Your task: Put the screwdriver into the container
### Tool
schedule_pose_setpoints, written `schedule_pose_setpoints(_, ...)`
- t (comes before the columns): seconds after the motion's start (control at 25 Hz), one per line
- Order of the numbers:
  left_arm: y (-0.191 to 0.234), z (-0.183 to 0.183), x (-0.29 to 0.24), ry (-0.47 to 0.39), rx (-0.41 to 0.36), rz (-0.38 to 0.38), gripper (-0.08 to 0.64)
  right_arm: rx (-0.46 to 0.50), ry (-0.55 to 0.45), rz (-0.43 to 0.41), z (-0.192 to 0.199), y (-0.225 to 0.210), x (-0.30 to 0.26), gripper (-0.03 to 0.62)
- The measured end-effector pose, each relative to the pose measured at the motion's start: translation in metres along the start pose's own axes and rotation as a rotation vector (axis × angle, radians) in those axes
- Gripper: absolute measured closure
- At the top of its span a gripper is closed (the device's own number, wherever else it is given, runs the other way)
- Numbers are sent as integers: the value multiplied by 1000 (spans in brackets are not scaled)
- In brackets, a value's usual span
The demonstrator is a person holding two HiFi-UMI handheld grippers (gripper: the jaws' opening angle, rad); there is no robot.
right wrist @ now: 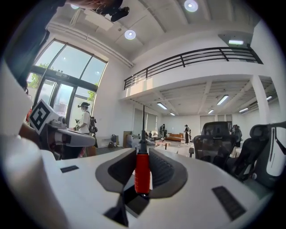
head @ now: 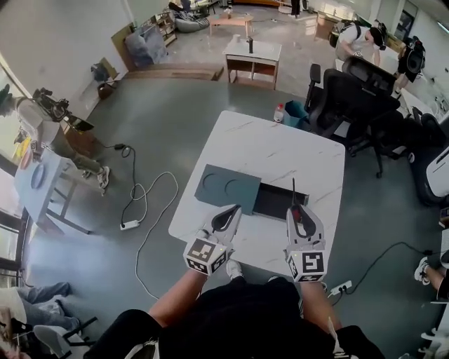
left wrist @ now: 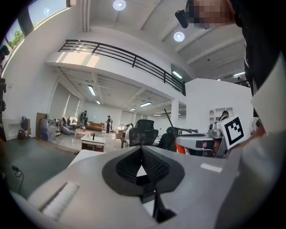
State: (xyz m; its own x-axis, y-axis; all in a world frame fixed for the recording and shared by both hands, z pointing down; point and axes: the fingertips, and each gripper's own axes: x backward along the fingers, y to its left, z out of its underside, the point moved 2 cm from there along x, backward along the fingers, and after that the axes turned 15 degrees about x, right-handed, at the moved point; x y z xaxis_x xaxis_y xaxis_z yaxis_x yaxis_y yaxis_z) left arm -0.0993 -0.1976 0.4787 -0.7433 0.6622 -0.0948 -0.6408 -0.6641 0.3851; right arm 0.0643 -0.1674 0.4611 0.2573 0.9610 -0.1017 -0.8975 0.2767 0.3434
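Our right gripper (right wrist: 142, 154) clamps the red handle of the screwdriver (right wrist: 142, 172) between its jaws. The black shaft points away from us, above the open end of the dark container (head: 272, 201) on the white table (head: 280, 151). Our left gripper (left wrist: 142, 150) hovers just beside it near the container's lid (head: 226, 188), its jaws together on nothing.

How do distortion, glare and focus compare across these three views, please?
Head view: heavy fisheye curves the room around the table. Left gripper view: ceiling lamps flare; a mosaic patch sits at the top. Right gripper view: bright windows at left, the red screwdriver between the fingers looks crisp.
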Motion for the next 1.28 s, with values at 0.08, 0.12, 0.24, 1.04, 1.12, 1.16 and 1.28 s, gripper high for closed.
schedule_pose_setpoints(0.08,2,1,-3,8,-3,13,552,5,15,8,3,0,0,506)
schedule_pose_setpoints(0.12,2,2,-4,11,0,16,552,6,21,11,4,-2,0,506)
schedule_pose_setpoints(0.24,2,6,-9,20,8,14,552,18,38,7,9,-6,-2,506)
schedule_pose_setpoints(1.04,5,40,-32,66,61,-76,552,312,292,-230,100,-7,-31,508)
schedule_pose_setpoints(1.12,6,42,-33,67,65,-80,552,372,332,-261,113,-5,-35,508)
schedule_pose_setpoints(1.16,6,43,-33,68,67,-82,552,400,350,-280,120,-4,-38,508)
schedule_pose_setpoints(1.28,9,46,-34,77,72,-89,552,473,408,-349,141,3,-48,508)
